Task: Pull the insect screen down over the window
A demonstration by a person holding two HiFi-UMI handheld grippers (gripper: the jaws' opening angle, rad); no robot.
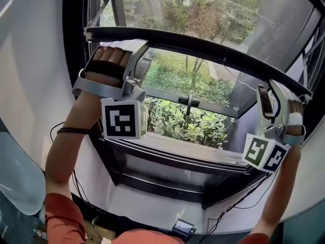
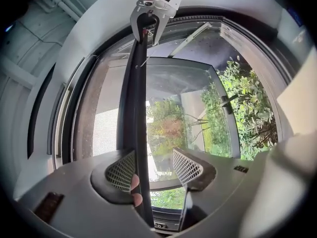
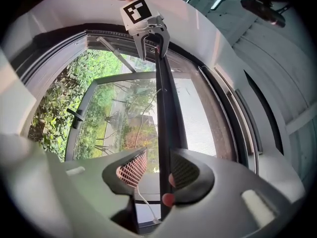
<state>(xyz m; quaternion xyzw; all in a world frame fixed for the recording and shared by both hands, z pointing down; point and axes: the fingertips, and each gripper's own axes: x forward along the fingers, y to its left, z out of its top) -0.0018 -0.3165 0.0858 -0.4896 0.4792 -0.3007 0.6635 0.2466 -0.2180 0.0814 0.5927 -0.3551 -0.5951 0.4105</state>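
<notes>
The insect screen's pull bar (image 1: 203, 49) hangs about partway down the window (image 1: 172, 154), hooked loosely between the parted jaws of the left gripper (image 2: 156, 167) and right gripper (image 3: 158, 170), with the lower opening seemingly yet to be covered

Here's the tally: two grippers, the left gripper (image 1: 138, 65) and the right gripper (image 1: 268, 98), two marker cubes, the left cube (image 1: 123, 118) and the right cube (image 1: 264, 153), two hands, the left hand (image 1: 109, 60) and the right hand (image 1: 296, 111), one screen bar (image 1: 203, 49) and one window handle (image 1: 189, 101).
</notes>
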